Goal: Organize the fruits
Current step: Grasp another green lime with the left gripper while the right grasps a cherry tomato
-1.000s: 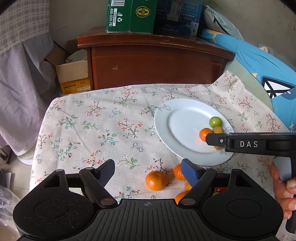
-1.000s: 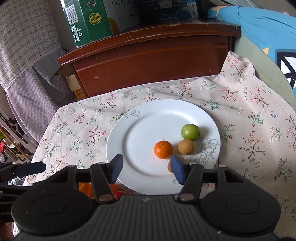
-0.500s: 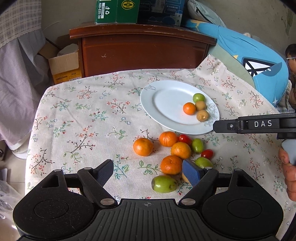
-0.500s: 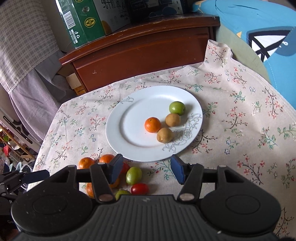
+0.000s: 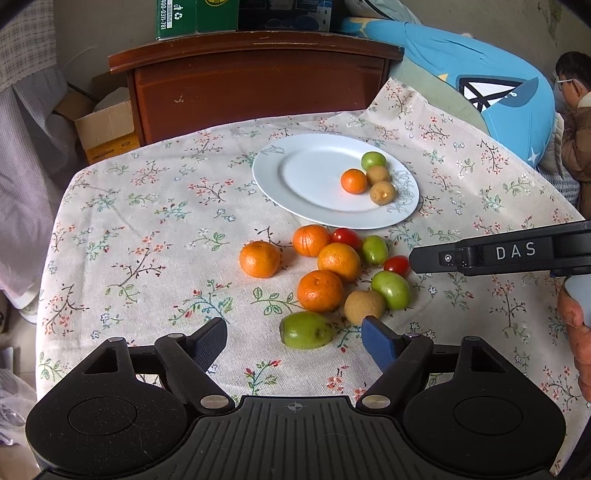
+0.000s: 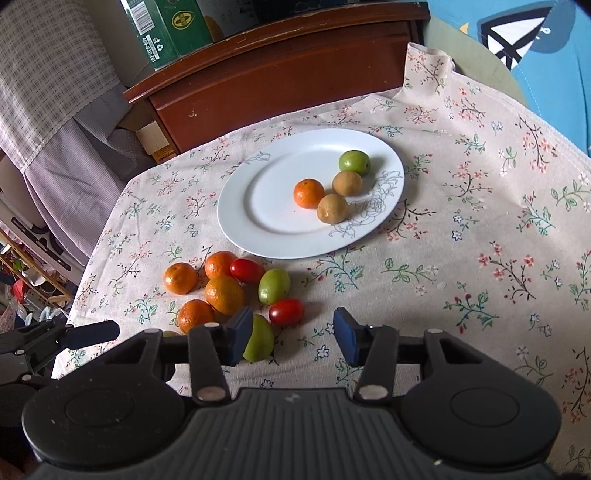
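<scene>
A white plate (image 5: pixel 314 203) (image 6: pixel 258 206) on the flowered cloth holds an orange (image 5: pixel 353 181), a green fruit (image 5: pixel 373 160) and two brown fruits (image 5: pixel 382 192). In front of it lies a loose pile: several oranges (image 5: pixel 320 290), green fruits (image 5: pixel 306 329), red tomatoes (image 5: pixel 346 237) and a brown fruit (image 5: pixel 364 306). My left gripper (image 5: pixel 294 339) is open and empty, just short of the nearest green fruit. My right gripper (image 6: pixel 292 334) is open and empty, near the pile's right side; a red tomato (image 6: pixel 286 311) lies just beyond its fingertips.
A dark wooden cabinet (image 5: pixel 258 85) with green boxes (image 5: pixel 195 16) stands behind the table. A cardboard box (image 5: pixel 107 127) sits on the floor at left. A blue cushion (image 5: pixel 480 88) and a person (image 5: pixel 576 110) are at right.
Both grippers have pulled back and up from the plate, so the pile of loose fruit has come into view. Both stay open and empty.
</scene>
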A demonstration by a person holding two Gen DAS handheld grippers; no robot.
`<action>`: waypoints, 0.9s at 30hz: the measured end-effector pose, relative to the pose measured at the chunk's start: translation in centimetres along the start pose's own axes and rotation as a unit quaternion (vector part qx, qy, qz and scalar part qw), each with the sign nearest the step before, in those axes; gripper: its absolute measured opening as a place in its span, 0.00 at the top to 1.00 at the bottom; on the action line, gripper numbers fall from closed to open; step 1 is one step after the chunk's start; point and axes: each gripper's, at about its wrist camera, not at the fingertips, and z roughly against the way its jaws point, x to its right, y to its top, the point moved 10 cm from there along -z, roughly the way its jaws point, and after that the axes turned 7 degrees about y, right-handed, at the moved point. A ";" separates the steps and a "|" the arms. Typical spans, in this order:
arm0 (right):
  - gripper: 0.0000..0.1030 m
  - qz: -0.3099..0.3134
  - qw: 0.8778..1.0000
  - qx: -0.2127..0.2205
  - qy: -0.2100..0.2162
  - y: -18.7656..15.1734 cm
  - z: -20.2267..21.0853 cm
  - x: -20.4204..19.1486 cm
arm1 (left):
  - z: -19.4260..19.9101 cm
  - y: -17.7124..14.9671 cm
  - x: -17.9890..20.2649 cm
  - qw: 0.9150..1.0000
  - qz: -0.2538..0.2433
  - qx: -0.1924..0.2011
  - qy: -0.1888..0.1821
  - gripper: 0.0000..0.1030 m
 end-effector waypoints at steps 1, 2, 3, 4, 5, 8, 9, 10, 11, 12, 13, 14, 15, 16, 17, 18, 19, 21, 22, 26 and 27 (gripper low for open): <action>0.55 -0.004 1.000 0.000 0.001 0.0 -0.2 0.0 | -0.1 0.0 0.1 1.000 -0.004 0.001 0.002 0.23; 0.57 -0.010 1.000 -0.001 0.003 0.0 -0.3 0.1 | -0.2 0.0 0.2 1.000 -0.006 0.001 0.002 0.23; 0.57 -0.015 1.000 -0.001 0.004 0.0 -0.5 0.2 | -0.3 -0.1 0.3 1.000 -0.009 0.002 0.003 0.24; 0.57 -0.018 1.000 0.000 0.003 0.0 -0.7 0.2 | -0.4 -0.1 0.4 1.000 -0.012 0.002 0.001 0.27; 0.57 -0.021 1.000 0.001 0.001 0.0 -0.8 0.3 | -0.5 -0.1 0.6 1.000 -0.015 0.002 0.000 0.29; 0.57 -0.030 1.000 -0.001 0.003 0.1 -1.3 0.4 | -0.9 -0.2 0.8 1.000 -0.019 0.001 -0.002 0.32; 0.58 -0.034 0.999 -0.002 0.007 0.1 -1.5 0.4 | -1.0 -0.3 0.9 1.000 -0.020 0.000 -0.002 0.33; 0.62 -0.037 0.999 -0.005 0.010 0.0 -1.7 0.3 | -1.1 -0.3 0.9 1.000 -0.021 -0.002 -0.003 0.34; 0.63 -0.040 0.999 -0.008 0.012 0.0 -2.0 0.2 | -1.2 -0.4 1.0 1.000 -0.020 -0.004 -0.004 0.35; 0.63 -0.041 0.999 -0.007 0.013 0.0 -2.1 0.2 | -1.3 -0.5 1.0 1.000 -0.019 -0.005 -0.004 0.35; 0.63 -0.040 0.999 -0.007 0.013 0.0 -2.2 0.1 | -1.5 -0.5 1.0 1.000 -0.018 -0.006 -0.005 0.36; 0.63 -0.039 0.999 -0.006 0.013 0.1 -2.3 0.0 | -1.6 -0.6 1.1 1.000 -0.019 -0.006 -0.005 0.38; 0.63 -0.040 0.999 -0.006 0.013 0.2 -2.4 0.0 | -1.6 -0.6 1.1 1.000 -0.019 -0.006 -0.005 0.40; 0.63 -0.042 0.999 -0.005 0.014 0.2 -2.5 0.0 | -1.7 -0.6 1.2 1.000 -0.020 -0.007 -0.006 0.42; 0.63 -0.043 0.999 -0.005 0.014 0.2 -2.6 0.0 | -1.8 -0.6 1.2 1.000 -0.021 -0.008 -0.007 0.45; 0.64 -0.044 0.999 -0.004 0.016 0.2 -2.6 0.0 | -1.9 -0.6 1.2 1.000 -0.020 -0.009 -0.008 0.47; 0.67 -0.041 0.999 -0.004 0.017 0.2 -2.6 -0.2 | -2.1 -0.7 1.3 1.000 -0.019 -0.012 -0.009 0.51; 0.69 -0.034 0.999 -0.006 0.017 0.2 -2.6 -0.4 | -2.3 -0.8 1.3 1.000 -0.017 -0.015 -0.010 0.56; 0.69 -0.034 0.999 -0.006 0.017 0.2 -2.6 -0.4 | -2.4 -0.8 1.3 1.000 -0.017 -0.016 -0.012 0.61; 0.78 -0.054 0.998 -0.008 0.017 0.2 -2.6 0.1 | -2.5 -0.9 1.4 1.000 -0.023 -0.012 -0.010 0.66; 0.79 -0.058 0.998 -0.011 0.018 0.2 -2.6 0.2 | -2.5 -0.9 1.4 1.000 -0.023 -0.012 -0.010 0.66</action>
